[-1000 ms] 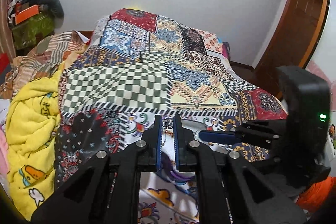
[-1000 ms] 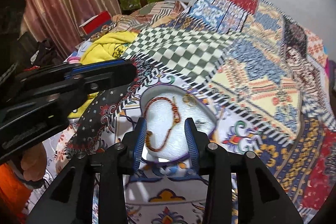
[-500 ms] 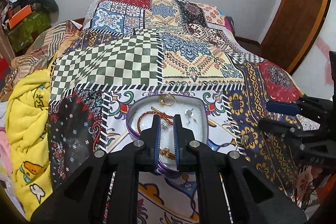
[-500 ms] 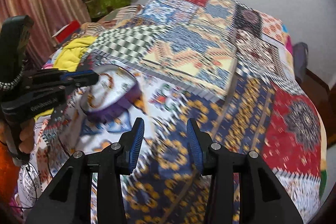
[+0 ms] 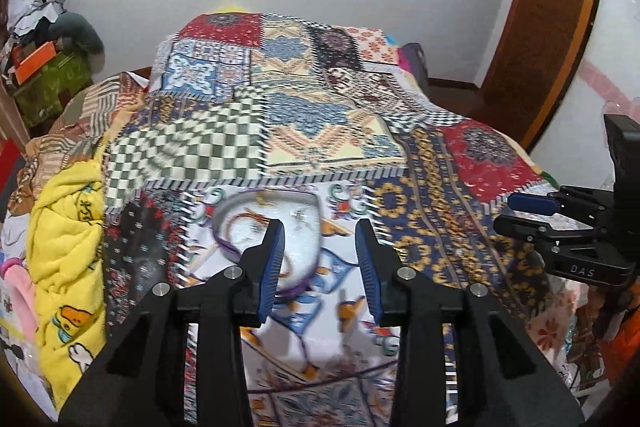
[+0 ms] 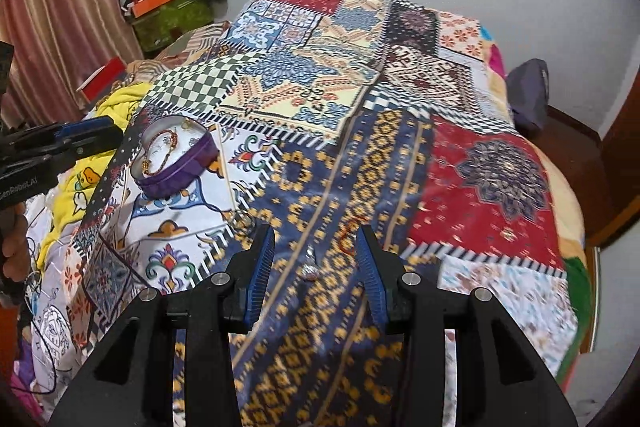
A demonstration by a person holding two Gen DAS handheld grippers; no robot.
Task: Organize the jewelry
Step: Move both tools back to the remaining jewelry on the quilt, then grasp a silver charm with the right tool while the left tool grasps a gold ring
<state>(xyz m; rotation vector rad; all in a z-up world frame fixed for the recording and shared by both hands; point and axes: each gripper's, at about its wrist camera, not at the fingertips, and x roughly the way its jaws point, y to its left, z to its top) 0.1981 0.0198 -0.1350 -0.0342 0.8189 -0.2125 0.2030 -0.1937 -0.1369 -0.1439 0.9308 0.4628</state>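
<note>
The right gripper (image 6: 316, 267) hangs with jaws spread and empty over the patchwork bedspread (image 6: 492, 187), framing a small silver trinket (image 6: 310, 269) and a thin red loop (image 6: 348, 235) at lower centre. The round purple-walled jewelry tray (image 6: 176, 171), holding a red-and-gold beaded bracelet (image 6: 160, 155), sits well apart at centre left. The left gripper (image 5: 320, 259) is likewise spread, nothing between its fingers, just before the tray. The risk — tiny pieces on soft, busy fabric: the fingers could pinch cloth, or nudge the trinket into a fold.
</note>
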